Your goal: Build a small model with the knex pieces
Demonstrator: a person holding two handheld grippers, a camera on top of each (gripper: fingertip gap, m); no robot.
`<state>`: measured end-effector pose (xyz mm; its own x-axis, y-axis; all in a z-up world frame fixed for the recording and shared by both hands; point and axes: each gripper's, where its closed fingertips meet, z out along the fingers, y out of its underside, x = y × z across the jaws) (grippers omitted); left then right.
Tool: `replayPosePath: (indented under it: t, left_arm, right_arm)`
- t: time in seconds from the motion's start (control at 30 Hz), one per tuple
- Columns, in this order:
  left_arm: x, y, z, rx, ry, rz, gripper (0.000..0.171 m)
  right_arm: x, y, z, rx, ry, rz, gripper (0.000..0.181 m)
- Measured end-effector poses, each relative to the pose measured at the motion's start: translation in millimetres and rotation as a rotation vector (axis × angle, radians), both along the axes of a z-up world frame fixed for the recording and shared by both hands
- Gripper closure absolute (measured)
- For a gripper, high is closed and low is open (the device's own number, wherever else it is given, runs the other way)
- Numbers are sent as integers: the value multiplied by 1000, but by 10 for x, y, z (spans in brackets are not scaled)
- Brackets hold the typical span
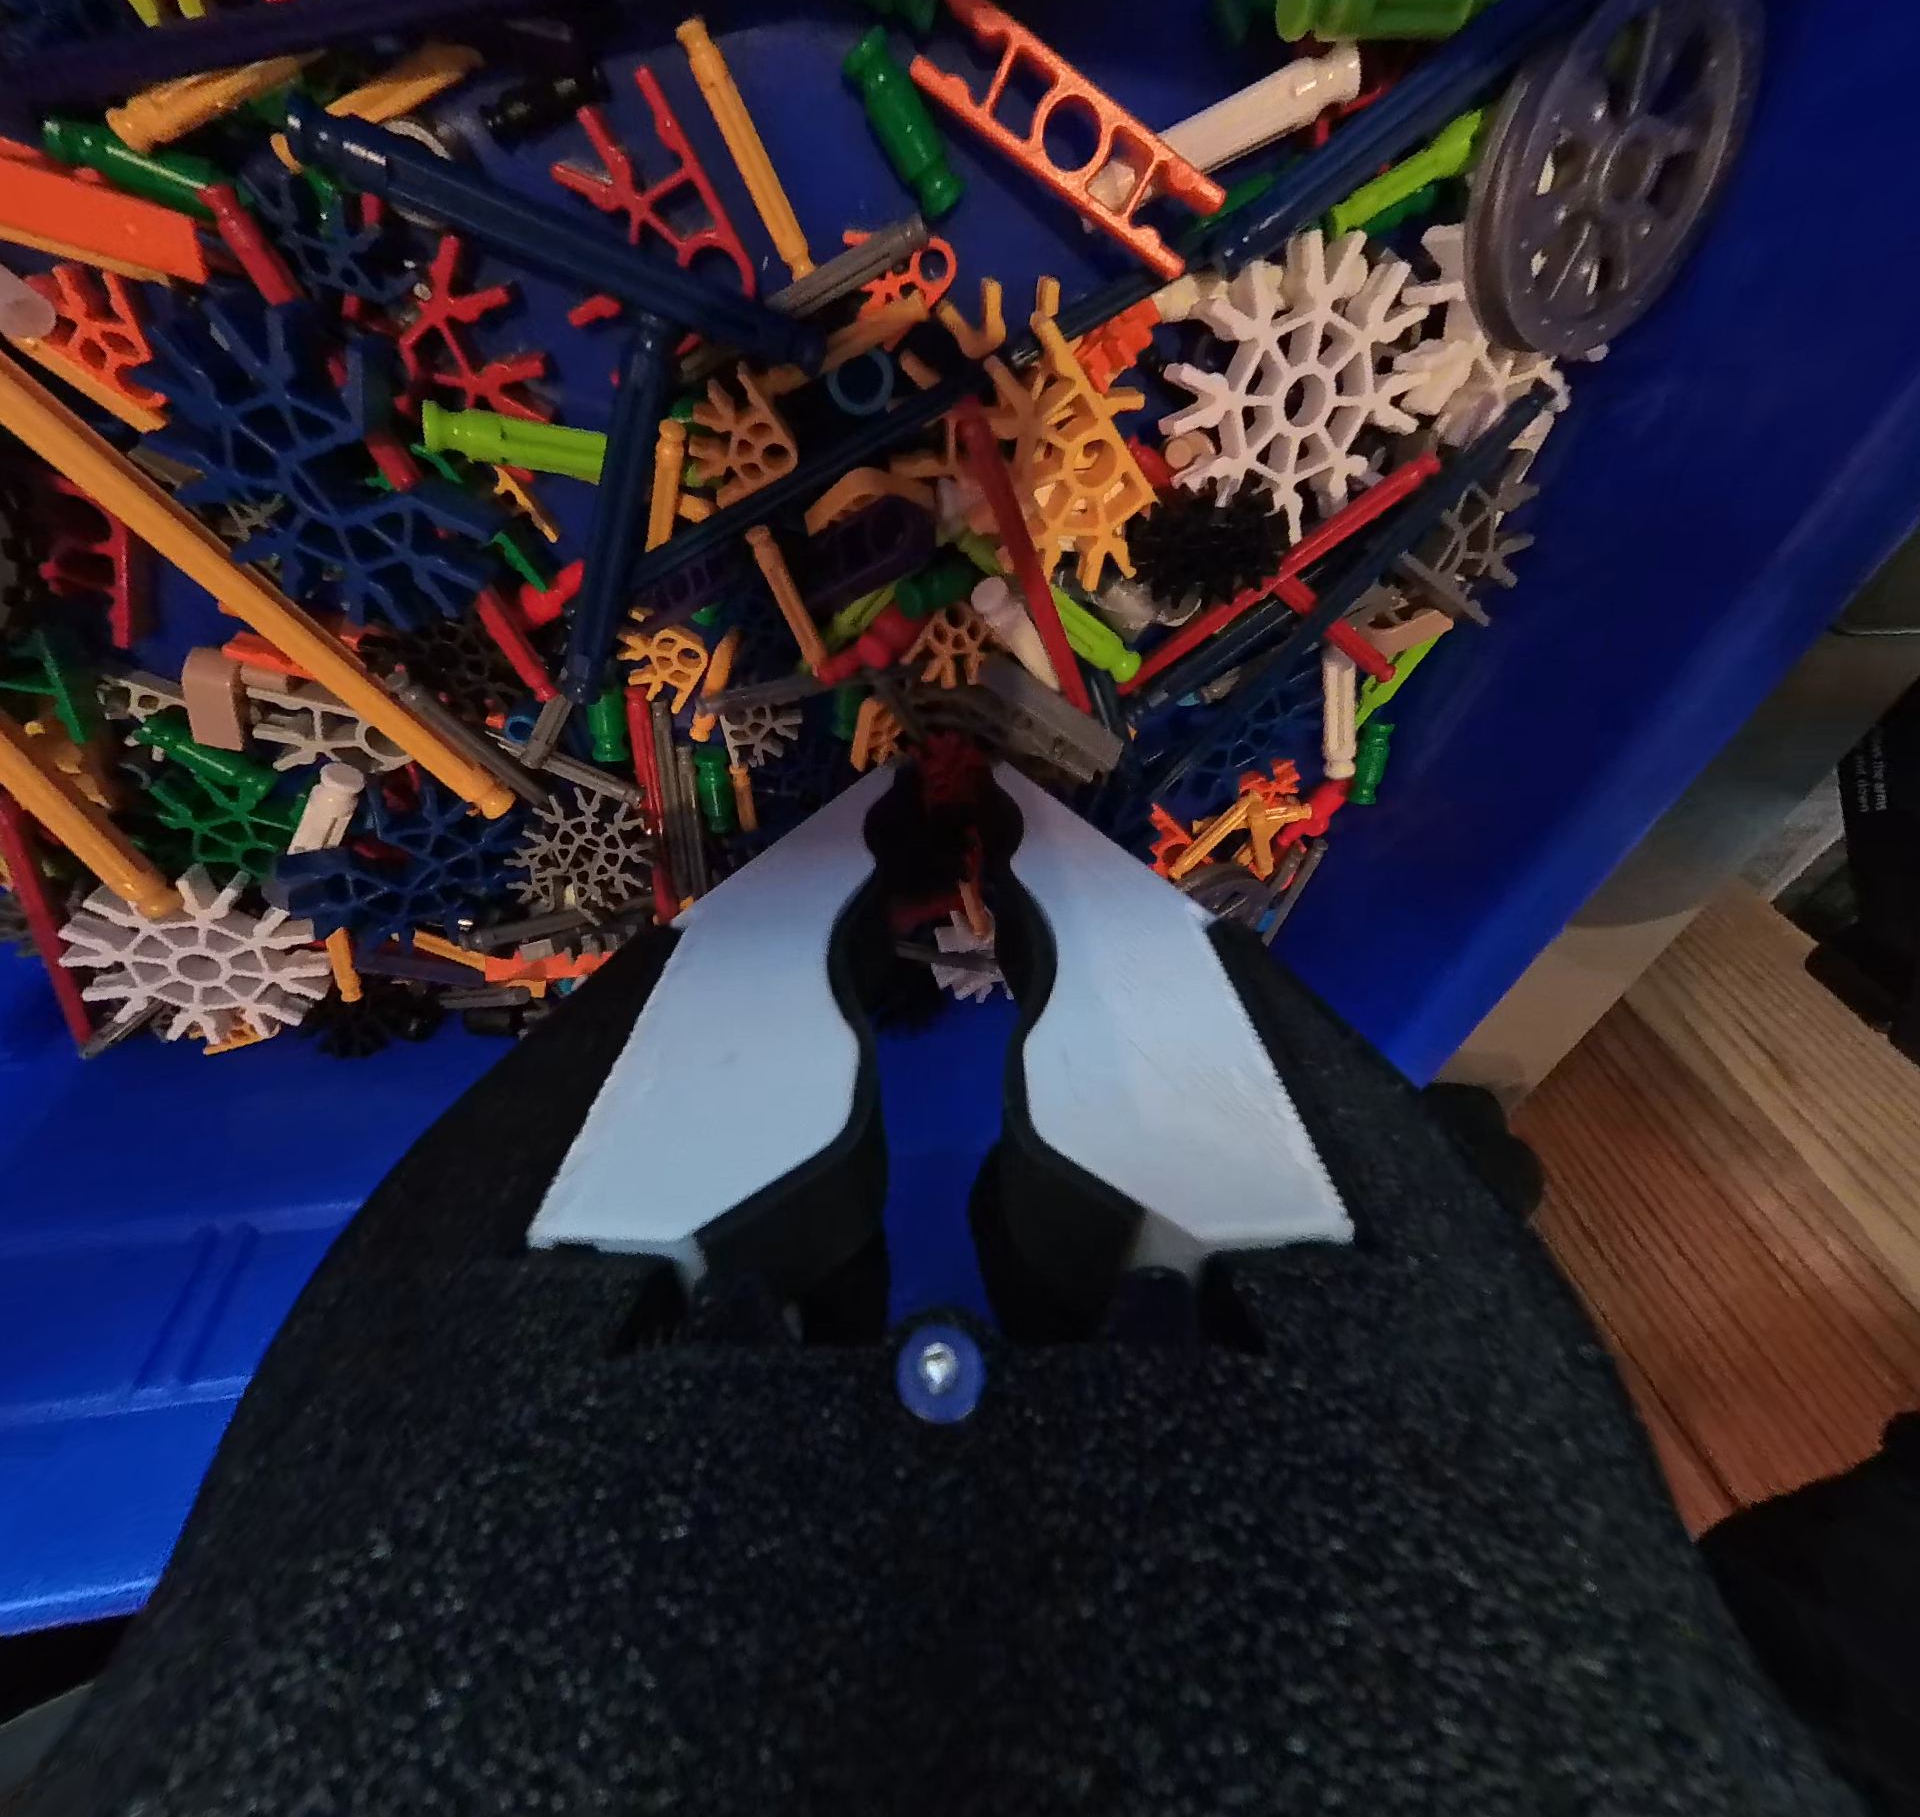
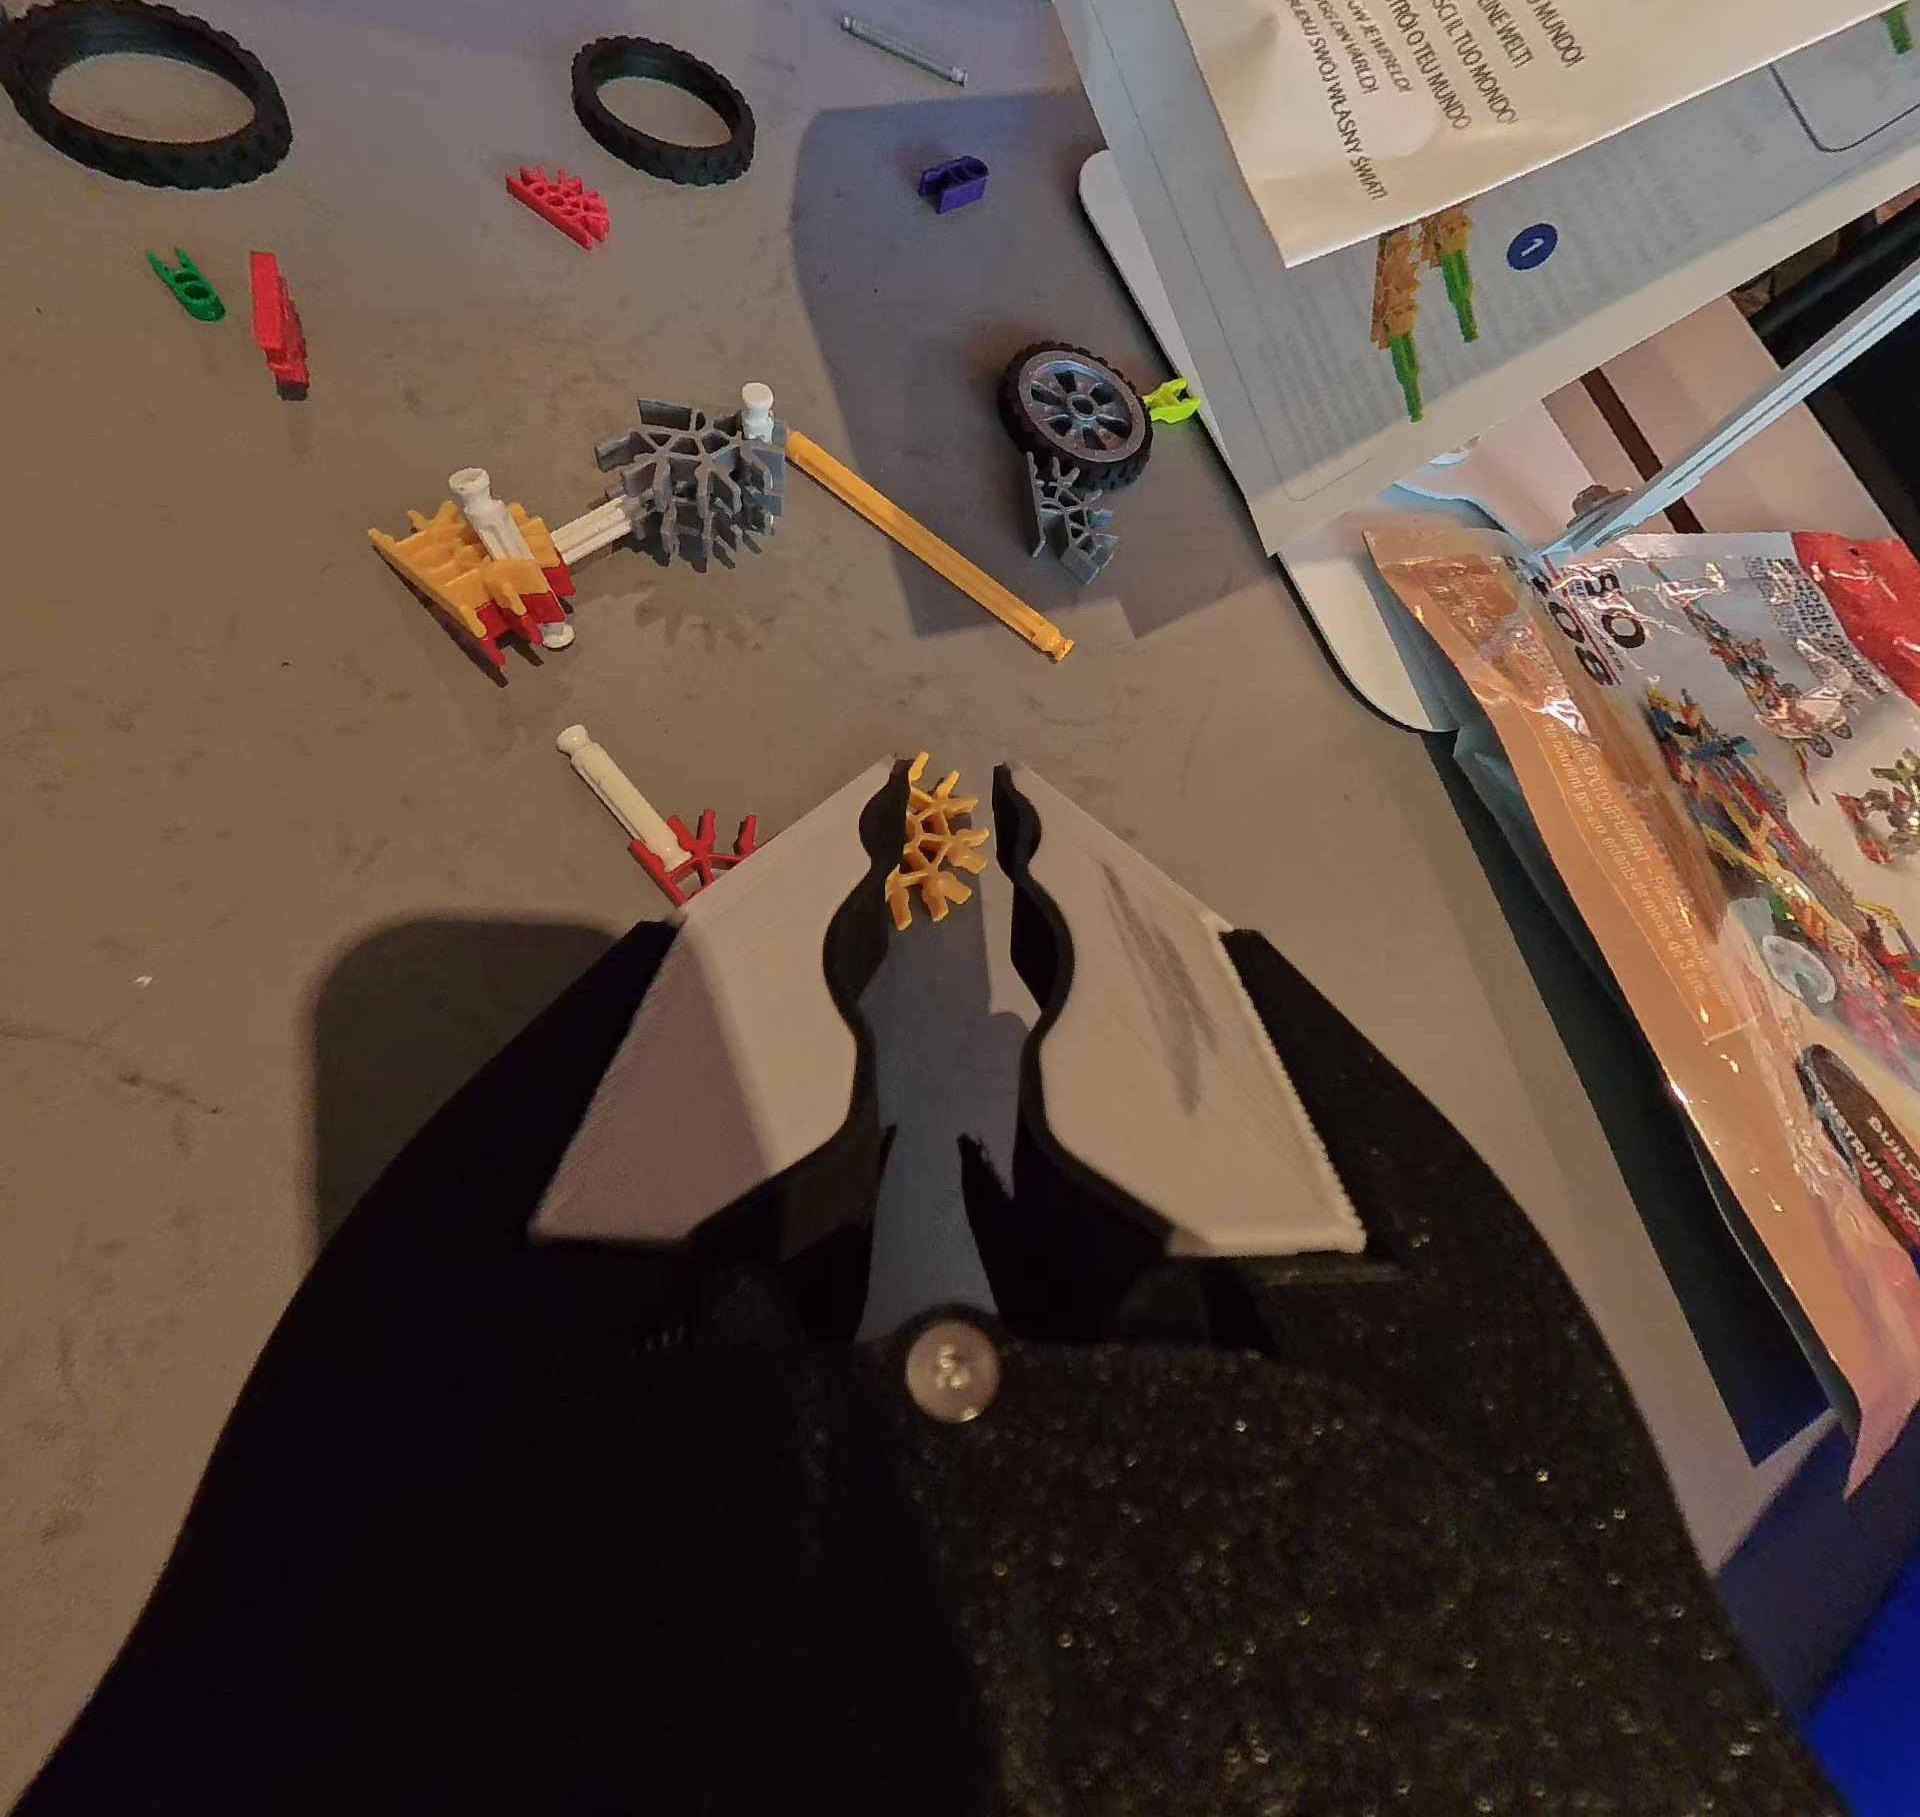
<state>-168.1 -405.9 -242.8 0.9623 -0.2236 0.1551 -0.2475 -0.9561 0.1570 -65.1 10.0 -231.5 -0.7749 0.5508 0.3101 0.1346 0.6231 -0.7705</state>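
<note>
My left gripper (image 1: pixel 945 775) reaches into a blue bin (image 1: pixel 1662 728) heaped with plastic construction rods and connectors. Its jaws stand narrowly apart, pinched on a small red connector (image 1: pixel 948 768) at the near edge of the pile; most of that piece is hidden in shadow. My right gripper (image 2: pixel 943 780) is low over a grey tabletop (image 2: pixel 312 832), with its jaws closed against the sides of a yellow snowflake connector (image 2: pixel 935 848). A white rod plugged into a red connector (image 2: pixel 675 827) lies just left of the right gripper's left finger.
On the table lie a grey, yellow and red sub-assembly (image 2: pixel 582 531), a yellow rod (image 2: pixel 925 541), a small wheel on a grey connector (image 2: pixel 1075 417), two black tyres (image 2: pixel 145 94) and loose small pieces. Instruction sheets (image 2: pixel 1403 105) and a plastic bag (image 2: pixel 1714 832) lie at the right. A large grey wheel (image 1: pixel 1616 152) leans in the bin. The left gripper's tips are roughly 45 cm from the right gripper's.
</note>
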Motion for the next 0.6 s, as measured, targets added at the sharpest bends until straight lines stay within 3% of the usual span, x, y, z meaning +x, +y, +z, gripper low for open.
replayPosePath:
  t: [0.6]
  left_arm:
    - [-60, 106, 253, 145, 52, 46, 169]
  right_arm:
    - [7, -4, 0, 1, -2, 3, 166]
